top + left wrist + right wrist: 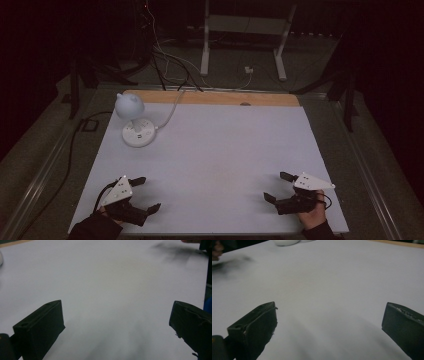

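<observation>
I seem to work in a dim lab or test room: beyond my white-covered table (215,150), loose cables (165,55) trail over carpet towards a white metal stand (245,30).

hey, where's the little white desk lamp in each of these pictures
High view: the lamp stands at the table's far left, on the white sheet.
Left gripper view: a white sliver of its base at the left edge.
Right gripper view: its base at the top edge.
Shared landmark: the wooden strip.
</observation>
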Demonstrator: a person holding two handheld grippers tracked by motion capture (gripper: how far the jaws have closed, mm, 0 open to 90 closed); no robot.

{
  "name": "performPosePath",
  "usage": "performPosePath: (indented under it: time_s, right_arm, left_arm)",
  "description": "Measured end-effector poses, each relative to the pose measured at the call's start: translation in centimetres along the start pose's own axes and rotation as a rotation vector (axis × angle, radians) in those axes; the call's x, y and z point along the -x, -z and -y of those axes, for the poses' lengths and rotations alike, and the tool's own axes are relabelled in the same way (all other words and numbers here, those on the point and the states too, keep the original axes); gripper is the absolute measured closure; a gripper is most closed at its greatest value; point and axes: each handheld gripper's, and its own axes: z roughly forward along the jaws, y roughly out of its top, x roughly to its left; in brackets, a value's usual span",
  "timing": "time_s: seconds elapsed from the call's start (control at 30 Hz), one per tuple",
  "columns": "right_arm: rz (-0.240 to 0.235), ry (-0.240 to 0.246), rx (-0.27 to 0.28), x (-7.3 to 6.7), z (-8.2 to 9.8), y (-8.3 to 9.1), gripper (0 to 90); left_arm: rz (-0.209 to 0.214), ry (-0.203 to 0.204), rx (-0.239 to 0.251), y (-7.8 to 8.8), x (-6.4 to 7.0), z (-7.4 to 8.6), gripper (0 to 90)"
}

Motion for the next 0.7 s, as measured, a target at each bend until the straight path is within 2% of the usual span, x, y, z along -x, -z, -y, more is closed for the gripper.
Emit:
performPosePath:
  time_s: [0.07, 0.13, 0.33, 0.53, 0.7]
  right_arm:
    - [0.032, 0.018, 0.022, -0.01, 0.04, 0.08, 0.0]
    - [0.036, 0.025, 0.014, -0.06, 0.02, -0.01, 0.0]
    - [0.032, 0.037, 0.023, -0.15, -0.2, -0.07, 0.0]
    - [0.023, 0.023, 0.023, -0.12, -0.22, 0.07, 0.0]
    - [0.033, 0.047, 0.005, -0.33, -0.19, -0.06, 0.0]
  left_arm:
    - [-0.001, -0.004, -0.006, -0.09, 0.0, -0.04, 0.2]
    - [0.002, -0.003, -0.007, -0.13, 0.02, -0.04, 0.2]
    - [0.001, 0.003, -0.007, -0.1, -0.05, -0.08, 0.2]
    - [0.002, 0.003, -0.004, 0.02, -0.03, -0.14, 0.2]
    - [0.012, -0.001, -0.021, -0.12, 0.03, -0.14, 0.2]
